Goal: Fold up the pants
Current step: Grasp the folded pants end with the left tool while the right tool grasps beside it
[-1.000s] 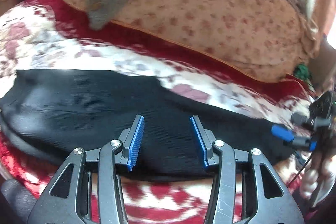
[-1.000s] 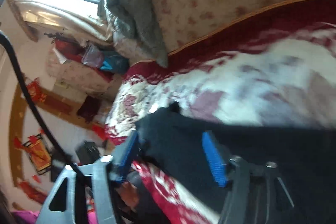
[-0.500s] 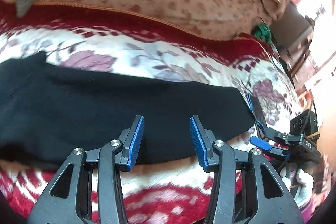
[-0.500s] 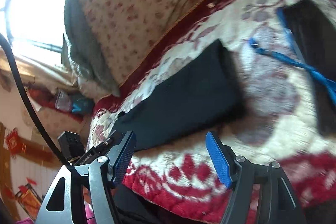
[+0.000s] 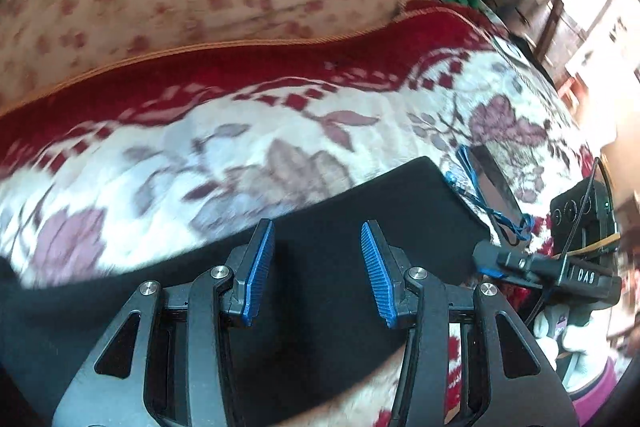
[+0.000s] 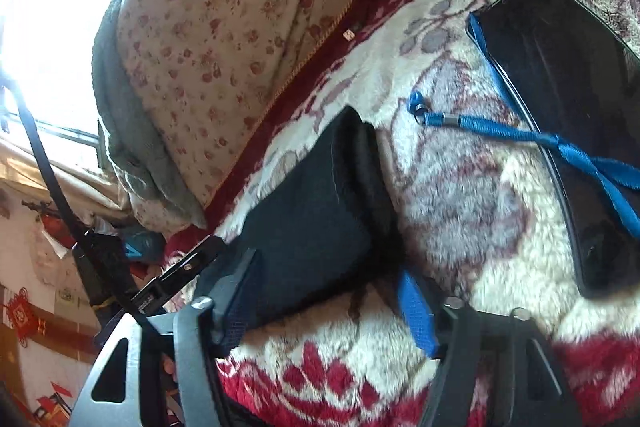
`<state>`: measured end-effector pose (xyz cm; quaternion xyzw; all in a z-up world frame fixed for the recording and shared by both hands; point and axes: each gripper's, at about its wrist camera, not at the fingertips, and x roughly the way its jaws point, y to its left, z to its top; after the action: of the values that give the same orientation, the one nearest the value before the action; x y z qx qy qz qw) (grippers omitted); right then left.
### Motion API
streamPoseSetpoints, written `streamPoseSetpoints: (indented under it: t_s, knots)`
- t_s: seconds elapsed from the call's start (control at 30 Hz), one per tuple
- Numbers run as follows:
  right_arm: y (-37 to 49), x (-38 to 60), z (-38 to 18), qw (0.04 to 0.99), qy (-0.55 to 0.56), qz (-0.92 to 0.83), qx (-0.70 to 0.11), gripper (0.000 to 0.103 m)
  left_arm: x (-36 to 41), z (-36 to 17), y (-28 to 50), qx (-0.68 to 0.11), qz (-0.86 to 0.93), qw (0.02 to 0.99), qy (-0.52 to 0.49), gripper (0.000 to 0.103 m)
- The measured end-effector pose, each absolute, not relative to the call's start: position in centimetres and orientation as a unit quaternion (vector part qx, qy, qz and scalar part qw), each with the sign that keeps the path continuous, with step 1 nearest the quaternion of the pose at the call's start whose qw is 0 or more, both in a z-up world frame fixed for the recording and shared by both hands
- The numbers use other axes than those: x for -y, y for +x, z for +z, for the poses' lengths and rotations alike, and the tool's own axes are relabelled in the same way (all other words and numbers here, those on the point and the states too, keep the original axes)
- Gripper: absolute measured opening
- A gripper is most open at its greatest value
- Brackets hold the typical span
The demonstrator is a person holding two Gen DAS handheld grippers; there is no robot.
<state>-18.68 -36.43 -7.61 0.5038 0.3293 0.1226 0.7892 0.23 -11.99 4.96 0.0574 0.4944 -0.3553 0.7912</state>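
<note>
The left claw (image 5: 316, 271) stands apart, its blue pads hanging over the black pants (image 5: 340, 251) with nothing pressed between them. The right claw (image 6: 328, 301) has just been closing at the end of the pants (image 6: 320, 223); the cloth's near corner sits between its jaws, but whether the pads already press on it I cannot tell. The pants lie as a long, narrow band on the flowered blanket (image 5: 240, 131) of the bed, apparently already folded lengthwise, leg on leg. Just beyond their end lies a dark phone (image 6: 560, 99) with a blue lanyard (image 6: 500, 131). What seems left is bringing one end over the other.
</note>
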Motion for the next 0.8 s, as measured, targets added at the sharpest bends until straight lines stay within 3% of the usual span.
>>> streamPoseSetpoints:
  t_s: [0.07,0.53,0.6,0.8]
  knots:
    - [-18.6,36.4,-8.0,0.789,0.504,0.131,-0.326,0.052,13.5,4.7,1.1,-0.495,-0.38,0.778,0.075,0.045]
    - [-18.8,37.2,-9.4,0.771,0.537,0.166,-0.299,0.052,20.2,1.7,3.9,-0.535,-0.511,0.646,0.185,0.045]
    - [-18.8,37.3,-9.5,0.767,0.543,0.17,-0.296,0.052,20.4,1.3,3.8,-0.54,-0.523,0.631,0.192,0.05]
    - [-19.0,38.2,-10.3,0.744,0.582,0.18,-0.275,0.051,20.9,1.0,3.8,-0.55,-0.536,0.608,0.198,0.054]
